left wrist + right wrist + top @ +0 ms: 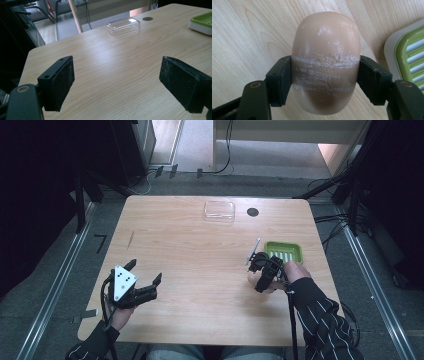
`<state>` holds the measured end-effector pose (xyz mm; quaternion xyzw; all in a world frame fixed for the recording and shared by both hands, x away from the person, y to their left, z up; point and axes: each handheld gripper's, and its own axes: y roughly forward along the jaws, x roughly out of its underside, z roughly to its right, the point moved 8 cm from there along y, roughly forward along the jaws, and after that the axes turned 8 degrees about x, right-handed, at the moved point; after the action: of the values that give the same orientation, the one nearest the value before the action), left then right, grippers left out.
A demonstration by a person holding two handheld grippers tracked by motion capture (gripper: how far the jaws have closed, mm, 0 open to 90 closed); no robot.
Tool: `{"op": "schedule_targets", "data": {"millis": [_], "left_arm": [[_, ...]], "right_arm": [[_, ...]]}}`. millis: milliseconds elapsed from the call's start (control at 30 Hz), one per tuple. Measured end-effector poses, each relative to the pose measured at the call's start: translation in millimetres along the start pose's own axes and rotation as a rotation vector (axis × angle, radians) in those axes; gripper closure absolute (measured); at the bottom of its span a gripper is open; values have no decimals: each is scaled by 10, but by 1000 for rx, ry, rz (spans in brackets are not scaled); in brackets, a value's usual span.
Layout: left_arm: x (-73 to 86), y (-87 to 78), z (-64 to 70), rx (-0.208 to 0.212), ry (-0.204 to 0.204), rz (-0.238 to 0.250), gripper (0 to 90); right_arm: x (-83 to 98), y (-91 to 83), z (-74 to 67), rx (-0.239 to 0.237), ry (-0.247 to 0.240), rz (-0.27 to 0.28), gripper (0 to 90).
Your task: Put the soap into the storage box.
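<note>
Clamped on a peach-coloured bar of soap point(325, 62), the right gripper point(263, 270) hangs near the right edge of the table point(200, 270), just short of the green soap dish point(284, 252) that sits close to that edge. In the right gripper view the two black jaws press the bar's long flanks at about mid-height, and pale scuffed bands cross the soap at the same height as the pads, so the surface looks soft and slippery. The likely step is setting the bar into the dish point(409, 50), and doing it well probably means holding the squeeze steady, carrying the bar over the slatted green tray, turning its long axis along the tray's, lowering until it rests on the slats, and only then letting the jaws part. Squeezing harder would risk gouging the soap; easing early could let it slide out. The left gripper point(141, 281) waits with jaws wide apart over bare wood near the table's front left corner, well apart from the clear plastic lid point(123, 25) lying near the far edge.
</note>
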<state>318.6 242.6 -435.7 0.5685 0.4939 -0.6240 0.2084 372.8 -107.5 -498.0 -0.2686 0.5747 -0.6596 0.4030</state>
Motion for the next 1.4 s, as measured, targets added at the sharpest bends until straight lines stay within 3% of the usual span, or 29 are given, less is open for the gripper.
{"op": "schedule_targets", "data": {"millis": [167, 1400], "left_arm": [[5, -9, -18, -5, -9, 3, 133], [16, 0, -16, -3, -4, -5, 133]], "right_arm": [[20, -14, 32, 4, 12, 1, 335], [277, -135, 349, 33, -30, -11, 335]]}}
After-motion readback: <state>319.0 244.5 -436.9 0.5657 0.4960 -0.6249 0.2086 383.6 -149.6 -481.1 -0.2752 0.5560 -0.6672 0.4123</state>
